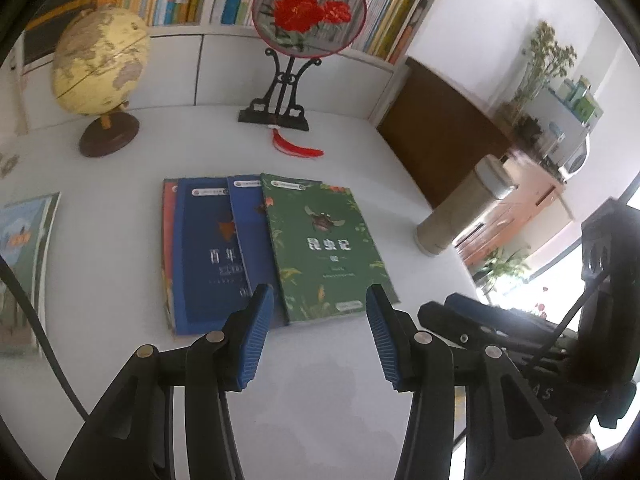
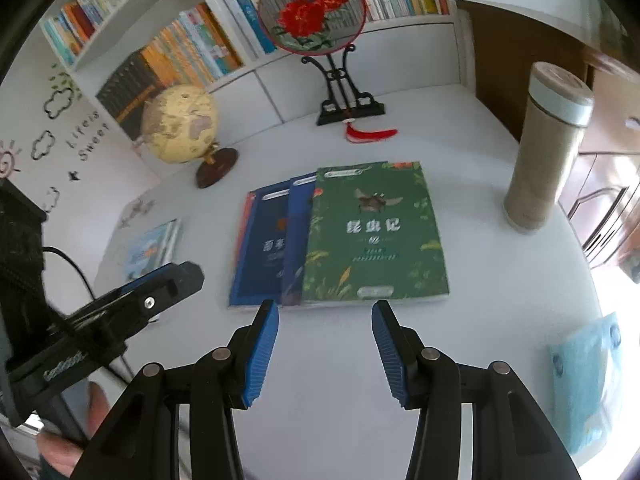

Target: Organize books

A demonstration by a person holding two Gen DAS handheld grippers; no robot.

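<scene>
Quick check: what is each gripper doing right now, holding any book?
Left gripper: open, holding nothing.
Right gripper: open, holding nothing.

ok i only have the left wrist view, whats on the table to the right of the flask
Observer: A pale blue cloth lies near the table's front right corner, nearer than the flask.
Operator: and left of the globe, anything on the wall
Observer: Yes, black cloud stickers and lettering, beside the globe.
Operator: is the right gripper holding anything
Observer: No. The right gripper is open and empty, just short of the green book.
</scene>
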